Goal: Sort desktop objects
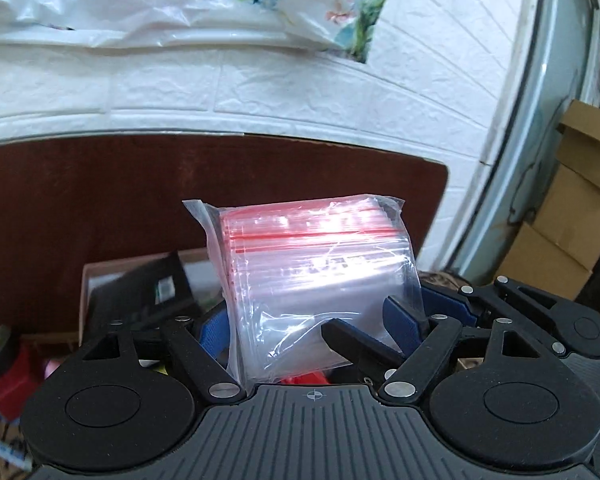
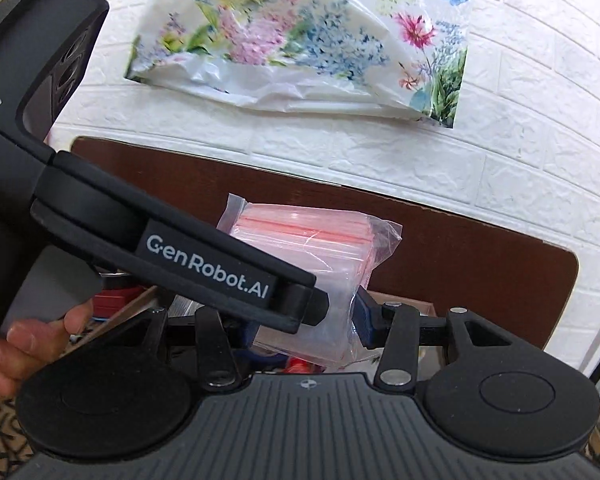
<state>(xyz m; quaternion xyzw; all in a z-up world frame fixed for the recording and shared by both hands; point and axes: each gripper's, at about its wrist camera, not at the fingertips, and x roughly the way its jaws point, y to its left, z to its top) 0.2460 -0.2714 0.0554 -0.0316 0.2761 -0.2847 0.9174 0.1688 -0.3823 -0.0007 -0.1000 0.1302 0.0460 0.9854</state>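
Left wrist view: pack of zip bags (image 1: 316,280) at frame centre, lifted clear of the brown worktop (image 1: 100,208). Right claw (image 2: 304,326) is clamped on its lower part. Left claw (image 1: 312,324) straddles the pack, jaws apart; whether its blue pads (image 1: 212,330) press the pack I cannot tell. Open box (image 1: 96,280) of oddments lies low left. Likely a handover between claws: seat one grip firmly before freeing the other, or the slick plastic may slip.

Clear pack of red-striped zip bags (image 1: 316,280) — upright, slightly tilted, raised above the cluttered desktop, between blue pads
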